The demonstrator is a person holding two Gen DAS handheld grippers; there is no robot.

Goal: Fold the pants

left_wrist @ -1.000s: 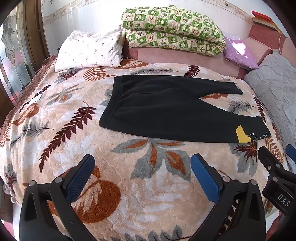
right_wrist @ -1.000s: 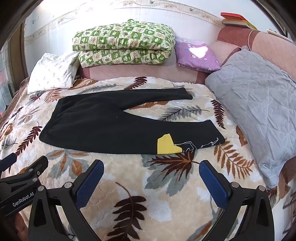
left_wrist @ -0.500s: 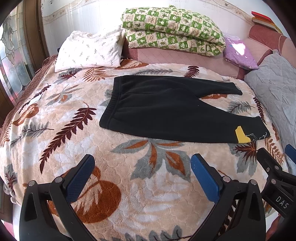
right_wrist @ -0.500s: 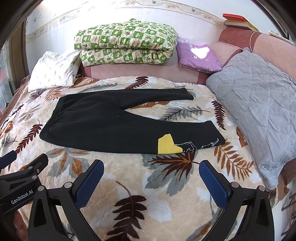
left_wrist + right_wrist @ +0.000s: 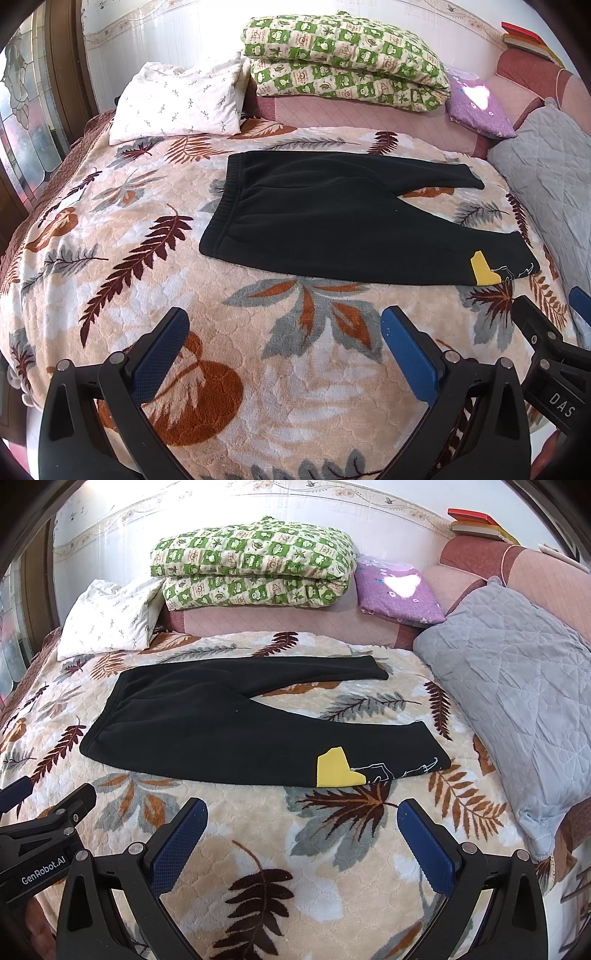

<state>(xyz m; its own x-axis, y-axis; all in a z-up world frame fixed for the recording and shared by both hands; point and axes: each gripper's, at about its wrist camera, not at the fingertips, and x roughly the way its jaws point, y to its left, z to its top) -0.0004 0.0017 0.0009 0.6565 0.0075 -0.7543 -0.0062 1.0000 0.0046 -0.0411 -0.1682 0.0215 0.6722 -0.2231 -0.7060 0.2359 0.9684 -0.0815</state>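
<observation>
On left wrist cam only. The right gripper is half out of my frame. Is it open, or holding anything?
Observer: Open. In the right wrist view the right gripper has its blue pads wide apart, with only the leaf-print fleece blanket between them.
Operator: Touching the pants?
Observer: No. The black fleece pants lie flat beyond it, and a strip of blanket shows between the fingertips and the yellow patch on the near leg.
Operator: Near cuff against the grey cushion?
Observer: Apart. Blanket shows between the near cuff and the grey quilted cushion.
</observation>
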